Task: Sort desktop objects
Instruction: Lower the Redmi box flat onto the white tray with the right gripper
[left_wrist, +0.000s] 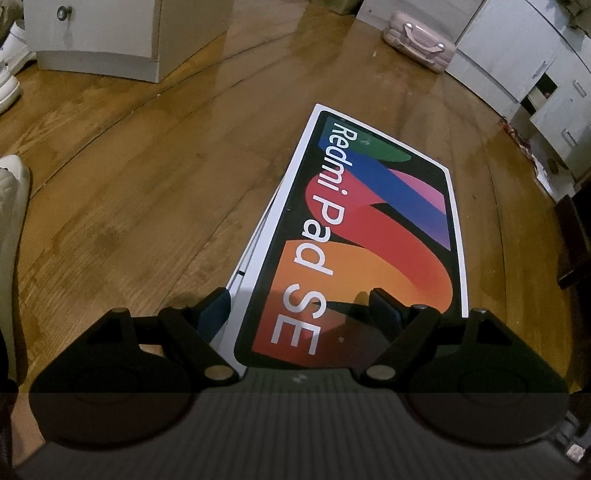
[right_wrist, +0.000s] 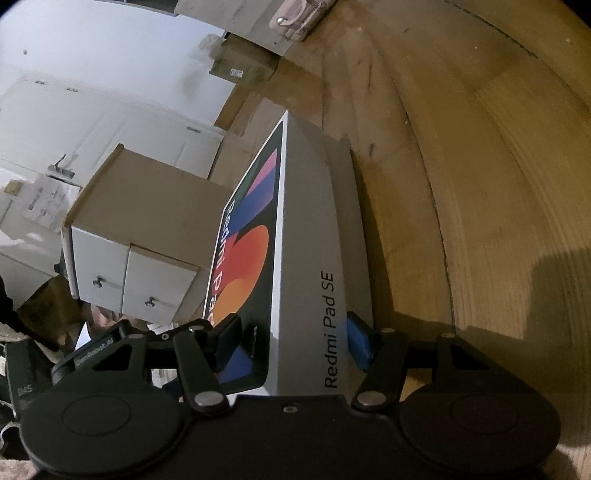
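A white Redmi Pad SE box (left_wrist: 369, 229) with a colourful printed lid lies on the wooden floor. In the left wrist view my left gripper (left_wrist: 299, 310) is open, one finger at the box's left edge and the other over the lid. In the right wrist view the same box (right_wrist: 314, 240) is seen edge-on, and my right gripper (right_wrist: 295, 339) is shut on its near end, one finger on the lid and the blue-padded finger (right_wrist: 356, 343) under the base. A second white layer shows under the box's left side (left_wrist: 255, 251).
A white drawer cabinet (left_wrist: 110, 33) stands at the back left and also shows in the right wrist view (right_wrist: 140, 240). A small pink case (left_wrist: 417, 37) lies at the back. White cupboards (left_wrist: 535, 66) stand at the right. A shoe (left_wrist: 11, 206) is at the left edge.
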